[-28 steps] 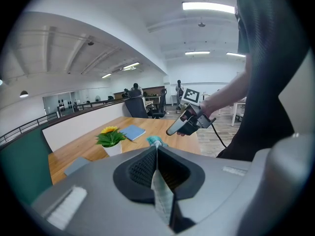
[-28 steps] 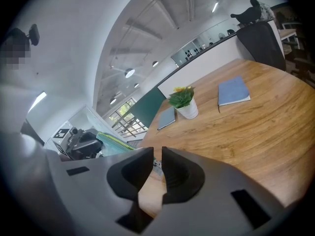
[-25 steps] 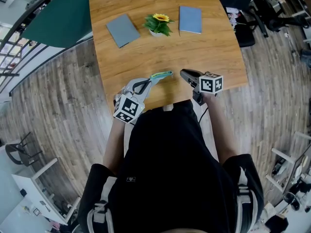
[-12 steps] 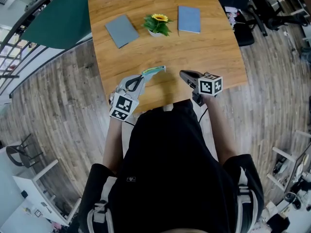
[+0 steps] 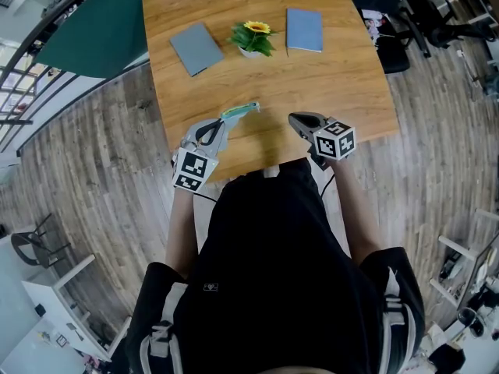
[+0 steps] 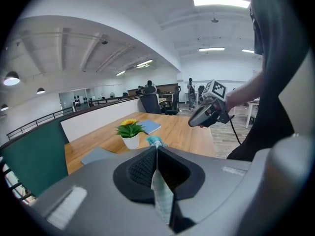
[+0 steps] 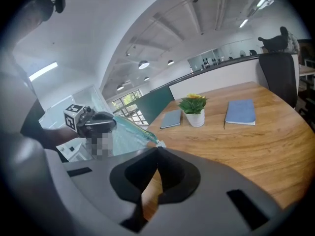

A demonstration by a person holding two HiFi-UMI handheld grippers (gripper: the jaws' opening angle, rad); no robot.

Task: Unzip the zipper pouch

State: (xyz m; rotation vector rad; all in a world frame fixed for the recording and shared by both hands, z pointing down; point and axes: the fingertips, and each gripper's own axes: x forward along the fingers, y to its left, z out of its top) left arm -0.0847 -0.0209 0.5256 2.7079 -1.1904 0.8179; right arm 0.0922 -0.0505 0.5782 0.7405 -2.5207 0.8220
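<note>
Over the table [image 5: 343, 92] edge, left gripper [image 5: 224, 121] pinches the zipper pouch [image 5: 242, 111]; right gripper [image 5: 294, 118] clenched empty, can't tell if unzipped.

Between you and the flower pot [image 5: 251, 45] the tabletop [image 5: 327, 84] lies bare, save the pouch [image 5: 242, 111] jutting from your left gripper [image 5: 221, 123]. A grey notebook [image 5: 196, 48] flanks the pot's left, a blue notebook [image 5: 305, 30] its right.

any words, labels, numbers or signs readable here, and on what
No readable words, brands or numbers anywhere.
Left marker cube and right marker cube: black-and-white square patterns only, no letters.
Grey notebook and blue notebook: no print shows on the covers.
</note>
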